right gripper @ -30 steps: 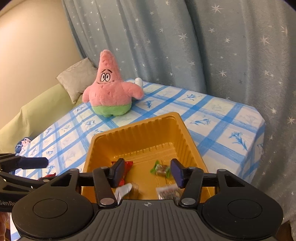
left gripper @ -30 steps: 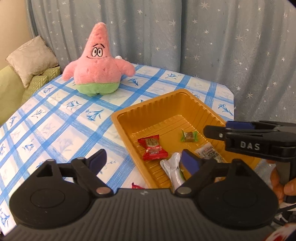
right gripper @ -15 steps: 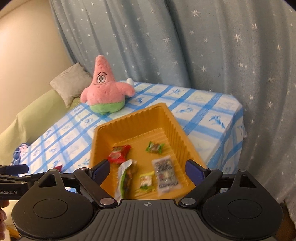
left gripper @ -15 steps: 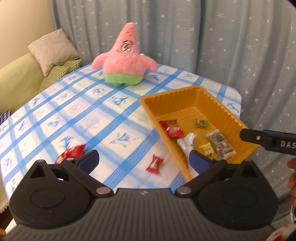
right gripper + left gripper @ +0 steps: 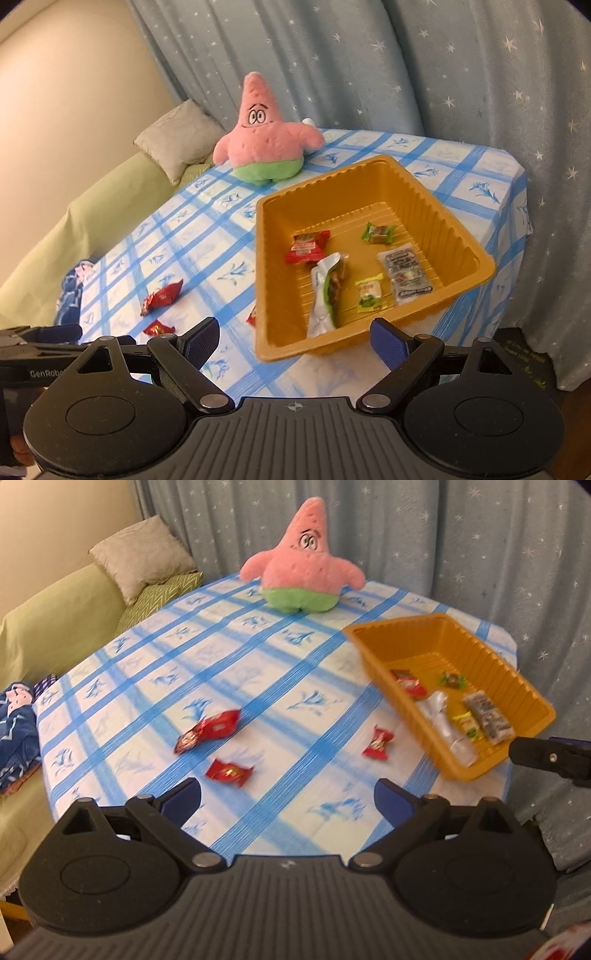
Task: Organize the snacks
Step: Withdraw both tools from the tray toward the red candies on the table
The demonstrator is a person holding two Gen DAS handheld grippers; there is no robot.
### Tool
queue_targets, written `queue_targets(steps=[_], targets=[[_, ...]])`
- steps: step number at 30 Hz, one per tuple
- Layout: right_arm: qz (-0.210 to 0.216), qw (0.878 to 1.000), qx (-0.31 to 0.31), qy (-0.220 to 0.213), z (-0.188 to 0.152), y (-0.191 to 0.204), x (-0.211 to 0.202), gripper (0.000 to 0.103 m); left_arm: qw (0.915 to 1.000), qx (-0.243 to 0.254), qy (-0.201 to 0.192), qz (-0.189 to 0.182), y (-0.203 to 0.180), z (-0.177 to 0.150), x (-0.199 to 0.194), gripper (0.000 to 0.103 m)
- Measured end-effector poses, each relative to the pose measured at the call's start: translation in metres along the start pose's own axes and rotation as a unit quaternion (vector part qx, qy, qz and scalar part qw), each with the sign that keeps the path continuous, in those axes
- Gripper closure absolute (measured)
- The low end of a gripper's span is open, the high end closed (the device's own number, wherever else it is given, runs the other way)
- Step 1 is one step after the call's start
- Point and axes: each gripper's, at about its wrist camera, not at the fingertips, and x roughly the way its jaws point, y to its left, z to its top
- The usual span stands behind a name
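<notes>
Left tongs (image 5: 287,799): jaws closing slightly from wide, nothing between them, angled down over the near desk (image 5: 155,657) edge; right tongs (image 5: 293,338): wide apart, empty, tilted down before the orange tray (image 5: 458,240). Tray sits at the desk's right side, holding five wrapped snacks, including a red packet (image 5: 306,246) and a green candy (image 5: 378,233). Three red snacks (image 5: 210,729) lie loose on the checked cloth left of the tray; a pink star plush (image 5: 304,572) stands at the far edge.
</notes>
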Motion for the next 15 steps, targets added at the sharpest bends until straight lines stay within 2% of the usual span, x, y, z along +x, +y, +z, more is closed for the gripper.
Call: queue_targets(steps=[7, 15], targets=[[-0.016, 0.999, -0.038, 0.033, -0.026, 0.041, 0.012, 0.015, 0.9998, 0.001, 0.018, 0.001, 0.031, -0.018, 0.005, 0.006], [-0.031, 0.997, -0.045, 0.050, -0.044, 0.078, 0.032, 0.015, 0.9996, 0.015, 0.022, -0.009, 0.063, -0.028, 0.010, 0.010]])
